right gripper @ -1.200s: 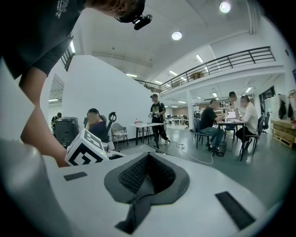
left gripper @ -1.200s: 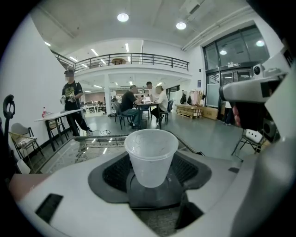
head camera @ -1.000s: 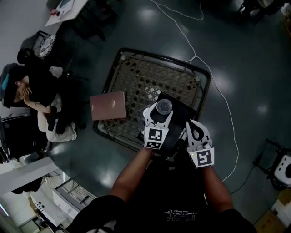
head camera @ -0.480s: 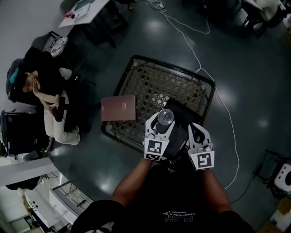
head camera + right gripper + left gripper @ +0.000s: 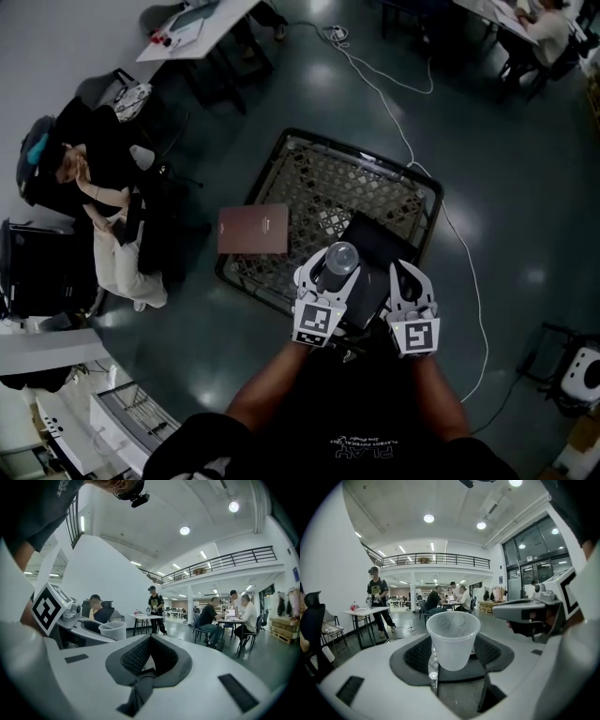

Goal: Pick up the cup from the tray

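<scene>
While the left gripper [image 5: 336, 274] has its jaws closed on the lower part of the cup [image 5: 342, 253], the right gripper [image 5: 410, 279] sits just beside it with its jaws drawn together on nothing. The cup is translucent white, upright, and looks empty. From the head view it lies over the near left edge of the tray [image 5: 384, 246]; whether it touches the tray or hangs clear cannot be told.

The tray is dark and flat, and the part that shows is bare. It rests on the near right part of a mesh table [image 5: 309, 178] with a rounded black rim. A brown book [image 5: 253, 229] lies on the table's left edge and overhangs it.

Around the table the floor [image 5: 506, 187] is dark and glossy and carries reflections of ceiling lights. A white cable [image 5: 378, 94] runs across it past the table's right corner. A seated person [image 5: 103, 187] is well to the left, near a white table [image 5: 187, 21].

The left gripper view shows a tall hall with a railed balcony [image 5: 436, 559], a glass wall on the right, a standing person [image 5: 376, 599] and others seated at tables.
</scene>
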Tool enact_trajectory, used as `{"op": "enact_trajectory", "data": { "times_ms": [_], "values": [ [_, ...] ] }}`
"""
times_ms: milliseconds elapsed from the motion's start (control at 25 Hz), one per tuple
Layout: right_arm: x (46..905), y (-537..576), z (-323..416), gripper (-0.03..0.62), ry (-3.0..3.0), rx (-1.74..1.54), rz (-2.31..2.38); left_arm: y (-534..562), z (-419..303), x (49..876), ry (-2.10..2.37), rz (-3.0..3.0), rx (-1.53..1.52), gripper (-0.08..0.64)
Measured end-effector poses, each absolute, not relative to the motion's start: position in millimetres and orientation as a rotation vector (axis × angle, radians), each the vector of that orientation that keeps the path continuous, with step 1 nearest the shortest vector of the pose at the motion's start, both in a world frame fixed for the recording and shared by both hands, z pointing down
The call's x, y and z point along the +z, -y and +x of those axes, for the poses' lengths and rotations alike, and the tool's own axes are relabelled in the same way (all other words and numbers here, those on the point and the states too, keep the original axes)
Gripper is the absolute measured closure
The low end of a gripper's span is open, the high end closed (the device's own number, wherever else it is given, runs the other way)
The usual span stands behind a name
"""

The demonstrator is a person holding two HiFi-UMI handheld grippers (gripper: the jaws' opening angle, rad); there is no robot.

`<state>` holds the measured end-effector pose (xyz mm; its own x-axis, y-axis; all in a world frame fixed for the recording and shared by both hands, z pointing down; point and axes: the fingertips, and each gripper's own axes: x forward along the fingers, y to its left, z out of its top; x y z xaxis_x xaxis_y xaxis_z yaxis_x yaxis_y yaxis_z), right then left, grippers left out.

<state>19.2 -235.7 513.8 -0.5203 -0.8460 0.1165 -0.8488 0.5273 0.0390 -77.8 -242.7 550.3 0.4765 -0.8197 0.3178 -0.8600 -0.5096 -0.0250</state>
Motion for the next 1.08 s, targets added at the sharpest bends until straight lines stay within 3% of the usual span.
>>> {"op": "enact_trajectory", "data": {
  "times_ms": [1080],
  "values": [
    [476.8, 215.4, 2.4, 0.583, 2.646, -0.077, 1.518, 209.9, -83.4, 519.7, 1.452, 2.641, 0.417, 0.268]
  ]
}}
